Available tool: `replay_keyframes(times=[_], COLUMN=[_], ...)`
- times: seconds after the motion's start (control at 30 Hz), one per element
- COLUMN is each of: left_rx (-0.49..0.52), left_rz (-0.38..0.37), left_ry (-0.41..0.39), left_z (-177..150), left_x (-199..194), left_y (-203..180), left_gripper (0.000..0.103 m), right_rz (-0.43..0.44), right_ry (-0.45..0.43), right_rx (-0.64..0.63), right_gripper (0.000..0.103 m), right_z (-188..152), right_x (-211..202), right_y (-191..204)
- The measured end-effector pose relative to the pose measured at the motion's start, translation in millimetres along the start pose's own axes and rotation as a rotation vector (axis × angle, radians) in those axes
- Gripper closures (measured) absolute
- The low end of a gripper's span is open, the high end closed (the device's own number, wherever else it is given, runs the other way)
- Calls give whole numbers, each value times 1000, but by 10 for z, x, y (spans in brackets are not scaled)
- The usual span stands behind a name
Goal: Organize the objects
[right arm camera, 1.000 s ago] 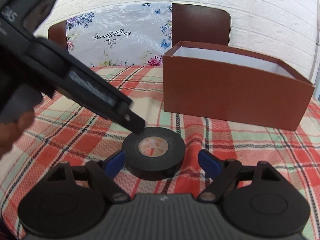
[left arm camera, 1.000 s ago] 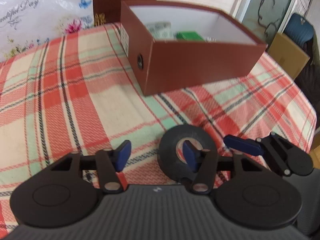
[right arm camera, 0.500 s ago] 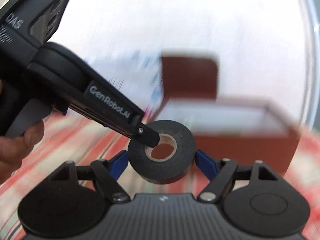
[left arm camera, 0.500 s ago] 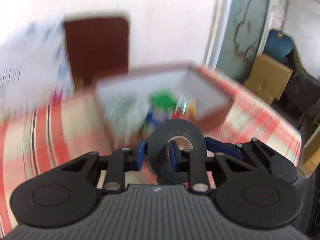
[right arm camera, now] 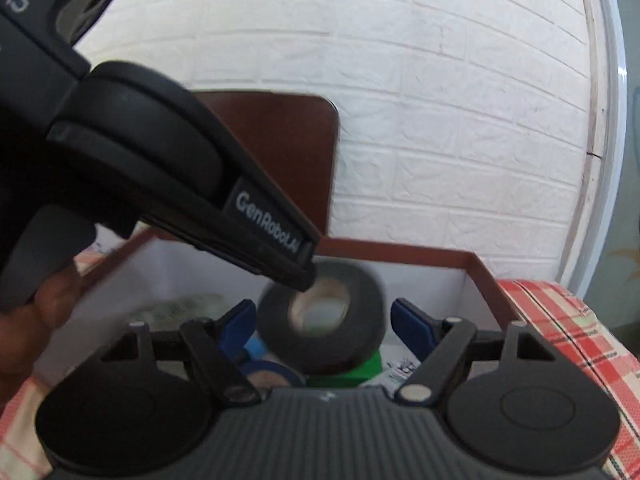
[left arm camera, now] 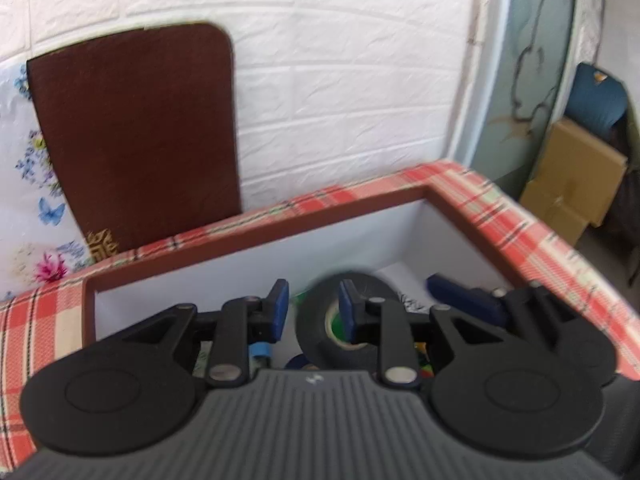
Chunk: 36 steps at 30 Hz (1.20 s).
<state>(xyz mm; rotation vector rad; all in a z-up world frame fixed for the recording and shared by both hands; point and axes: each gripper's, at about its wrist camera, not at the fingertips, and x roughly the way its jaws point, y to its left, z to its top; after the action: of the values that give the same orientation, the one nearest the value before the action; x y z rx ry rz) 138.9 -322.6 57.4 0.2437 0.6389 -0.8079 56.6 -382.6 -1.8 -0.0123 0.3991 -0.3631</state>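
The left claw (left arm camera: 312, 312) grips the black tape roll (left arm camera: 344, 320) by its wall, one finger through the core, holding it over the brown box (left arm camera: 256, 236) at frame centre for dropping. The right claw (right arm camera: 324, 320) flanks it, open.

The left gripper (left arm camera: 310, 307) hangs over the open brown box (left arm camera: 256, 236), its blue pads standing a little apart, the right one poked through the hole of a roll of black tape (left arm camera: 320, 340) whose wall sits between them. Beside it, the right gripper's blue finger (left arm camera: 460, 294) reaches in. The box rests on a red plaid cloth (left arm camera: 520, 224), with a brown chair back (left arm camera: 136, 132) against the white brick wall.
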Motion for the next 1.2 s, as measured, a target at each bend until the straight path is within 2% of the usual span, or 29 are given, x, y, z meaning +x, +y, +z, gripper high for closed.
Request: replay_keyframes(times=[0.13,0.2,0.33,0.5,0.67,0.77,1.0,1.2], left_rx=[32,42,42,36,18,15,-36,-66], left_rz=[44,83,109,137,156,175,233,268], left_ry=[-31,-46,-74,-96,-81,-79,-87,-62], left_z=[-59,-75,-188,-468,-780,-954,-1258,-1436], left_x=[-218,-383,-764,-1187,-1464,-1607,-1868,-1962], left_y=[-8,-32,-67,-66,-15,15,128,179], left_gripper=[70,70,64,59,55,44,12,1], right_rz=[18,1,-15,-44,-24,9,31,41], right_ry=[-33,-54,-73,-81,-66,-52,-58,-54], right_rx=[72,95,171,291,416,464,479,468], right_gripper=[28,28,27,27,26,22,21,20], right_z=[-40,-85,-79,-106,-217,-242,-266,-264], right_x=[-129,-313,-617,-1146,-1619,-1834,-2207,-2369], right_y=[-57,-85,-104,-129,-140,-112,77,247])
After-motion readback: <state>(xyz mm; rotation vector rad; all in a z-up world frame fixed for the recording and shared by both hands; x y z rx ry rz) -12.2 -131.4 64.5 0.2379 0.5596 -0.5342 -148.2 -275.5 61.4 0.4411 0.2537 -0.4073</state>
